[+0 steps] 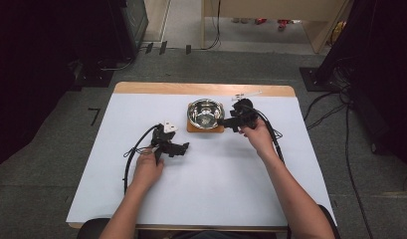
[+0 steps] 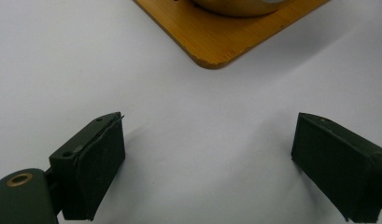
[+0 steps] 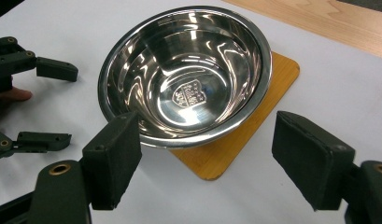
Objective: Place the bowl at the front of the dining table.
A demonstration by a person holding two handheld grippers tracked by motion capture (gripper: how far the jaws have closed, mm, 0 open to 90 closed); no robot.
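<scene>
A shiny steel bowl (image 1: 205, 113) (image 3: 186, 74) sits empty on a small square wooden board (image 1: 191, 128) (image 3: 226, 156) (image 2: 226, 35) toward the back of the table. My right gripper (image 1: 222, 121) (image 3: 205, 158) hovers just right of the bowl, jaws open, with the bowl's near rim ahead of them and nothing between the pads. My left gripper (image 1: 183, 147) (image 2: 207, 163) rests low over the white table surface, left and nearer than the board, also open and empty. It appears too in the right gripper view, at the left edge (image 3: 48, 100).
The white sheet (image 1: 201, 174) covers most of the table, with a bare wooden strip (image 1: 201, 89) along the far edge. A small white object (image 1: 246, 94) lies near the back right corner. Cables trail from both grippers and over the floor around the table.
</scene>
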